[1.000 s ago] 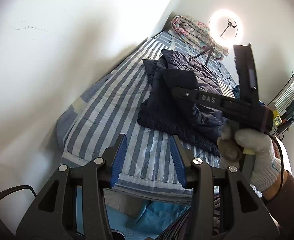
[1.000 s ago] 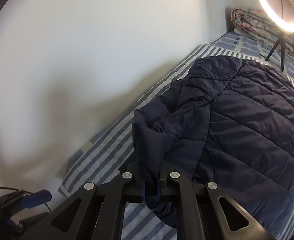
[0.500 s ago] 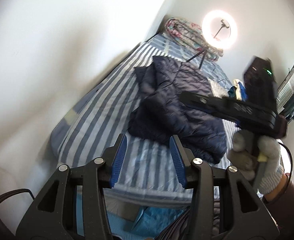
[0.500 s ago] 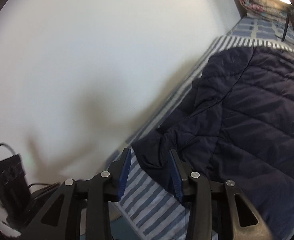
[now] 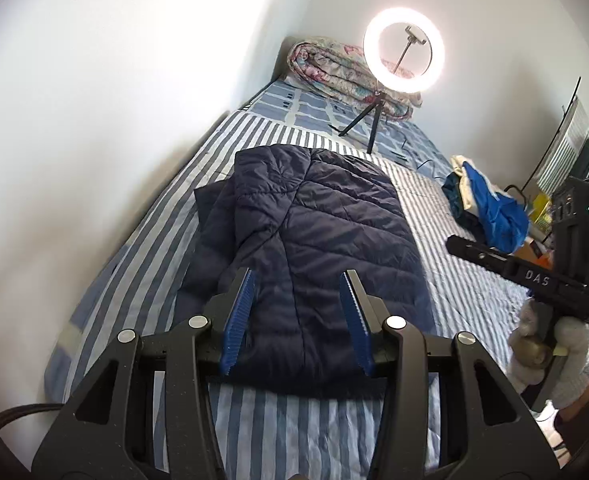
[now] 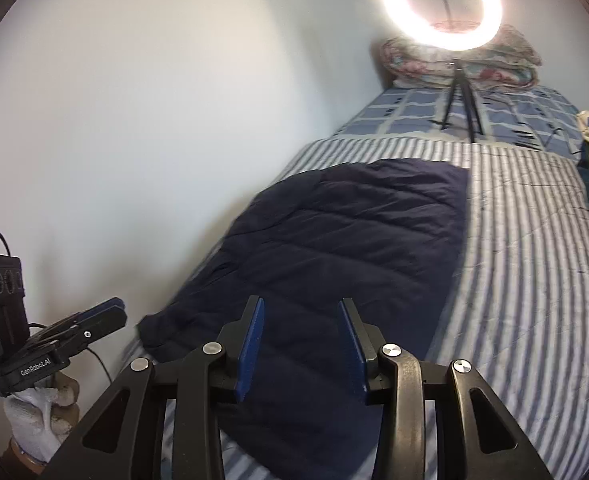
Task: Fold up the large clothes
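Navy quilted jacket [image 5: 314, 248] lies flat on the striped bed [image 5: 450, 264], beyond and below both claws. Left claw [image 5: 297, 318] and right claw [image 6: 301, 344] spread, holding nothing.

Probably a home bedroom: striped bed [image 5: 294, 432], rolled quilt [image 5: 334, 68], white walls.

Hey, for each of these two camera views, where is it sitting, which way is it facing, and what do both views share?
Left wrist: on the left gripper, facing down the striped bed over the navy jacket; the gloved right hand shows.
Right wrist: on the right gripper, facing along the bed; the gloved left hand shows.
Shared: jacket, ring light, rolled quilt, open jaws.
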A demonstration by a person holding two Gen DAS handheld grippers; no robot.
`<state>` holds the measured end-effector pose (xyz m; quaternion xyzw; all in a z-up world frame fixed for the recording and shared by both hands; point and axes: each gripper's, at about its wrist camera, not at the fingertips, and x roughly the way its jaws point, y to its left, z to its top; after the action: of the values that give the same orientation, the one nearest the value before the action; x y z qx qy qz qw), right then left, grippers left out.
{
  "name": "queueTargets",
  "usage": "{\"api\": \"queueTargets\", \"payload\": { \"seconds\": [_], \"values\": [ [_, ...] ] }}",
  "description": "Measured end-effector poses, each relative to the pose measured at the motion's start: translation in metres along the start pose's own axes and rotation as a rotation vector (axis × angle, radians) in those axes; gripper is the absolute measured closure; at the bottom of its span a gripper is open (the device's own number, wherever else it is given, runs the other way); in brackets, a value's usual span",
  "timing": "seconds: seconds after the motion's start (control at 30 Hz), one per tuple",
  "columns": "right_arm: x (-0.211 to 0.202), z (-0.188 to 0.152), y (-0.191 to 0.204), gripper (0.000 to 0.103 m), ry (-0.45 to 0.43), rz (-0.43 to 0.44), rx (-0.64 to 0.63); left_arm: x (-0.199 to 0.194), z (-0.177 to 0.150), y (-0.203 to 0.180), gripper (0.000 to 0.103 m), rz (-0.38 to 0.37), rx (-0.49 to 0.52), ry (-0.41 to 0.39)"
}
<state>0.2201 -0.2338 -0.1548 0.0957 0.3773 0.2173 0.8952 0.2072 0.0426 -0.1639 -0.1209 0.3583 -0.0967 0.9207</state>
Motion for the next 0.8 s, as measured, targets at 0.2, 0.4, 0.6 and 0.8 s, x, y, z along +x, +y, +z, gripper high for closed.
{"api": "queueTargets", "payload": {
  "seconds": [0.2,0.4,0.6,0.8],
  "values": [
    [0.035,0.028,-0.024,0.063,0.0,-0.087,-0.012,0.037,0.003,0.01,0.057,0.067,0.011,0.042],
    [0.075,0.049,-0.037,0.063,0.017,-0.168,-0.042,0.071,-0.025,0.034,0.057,0.157,0.018,0.133],
    [0.132,0.052,-0.04,0.062,0.09,-0.187,-0.072,0.088,-0.055,0.053,0.057,0.164,-0.019,0.171],
    [0.158,0.057,-0.024,0.065,0.165,-0.185,-0.18,0.089,-0.064,0.056,0.057,0.151,-0.023,0.162]
  ]
}}
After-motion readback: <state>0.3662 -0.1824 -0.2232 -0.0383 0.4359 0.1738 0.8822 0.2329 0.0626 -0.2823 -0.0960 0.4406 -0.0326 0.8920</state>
